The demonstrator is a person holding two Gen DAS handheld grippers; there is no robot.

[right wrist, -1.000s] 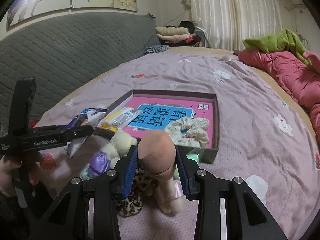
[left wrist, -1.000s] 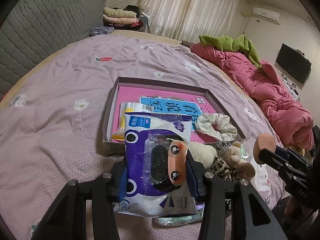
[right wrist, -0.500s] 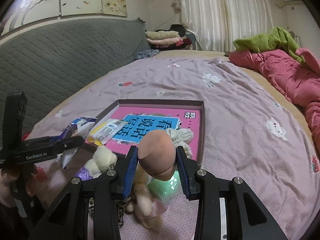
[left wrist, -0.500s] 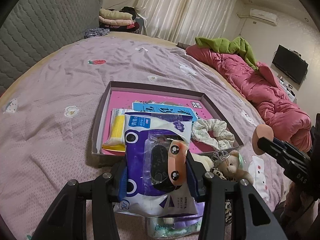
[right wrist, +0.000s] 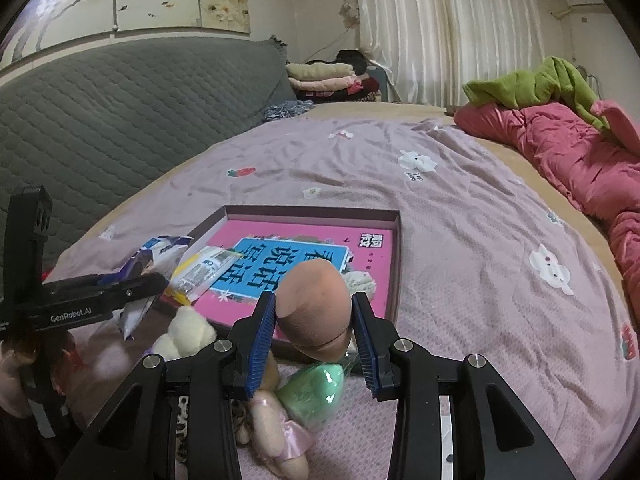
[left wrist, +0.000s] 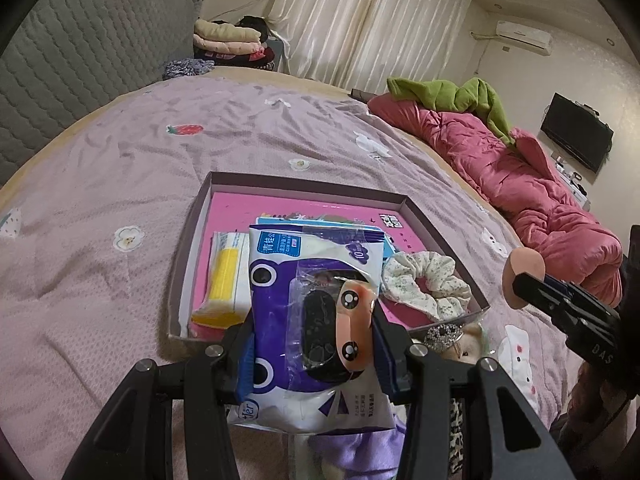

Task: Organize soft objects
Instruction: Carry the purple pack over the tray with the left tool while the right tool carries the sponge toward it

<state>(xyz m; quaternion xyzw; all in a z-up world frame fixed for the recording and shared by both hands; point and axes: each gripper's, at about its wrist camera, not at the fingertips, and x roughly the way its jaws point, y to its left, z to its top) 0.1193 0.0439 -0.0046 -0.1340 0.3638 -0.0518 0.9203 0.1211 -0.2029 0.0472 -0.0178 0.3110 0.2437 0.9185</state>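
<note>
Left gripper (left wrist: 314,344): clenched on purple-and-white wipes pack (left wrist: 304,320).
Right gripper (right wrist: 314,336): clenched on tan makeup sponge (right wrist: 314,308).
Box (left wrist: 308,188): seated on bed (left wrist: 100,184), scrunchie (left wrist: 426,280) contained.

Both my grippers now sit farther out over the box (left wrist: 416,210) than a second ago. On the left, the wipes pack (left wrist: 316,320) hangs above the box's near half, covering the blue book and hiding most of the plush toys. On the right, the sponge (right wrist: 314,312) is over the box's near edge, above the scrunchie (right wrist: 360,282), with the green sponge (right wrist: 316,394) beneath it.
</note>
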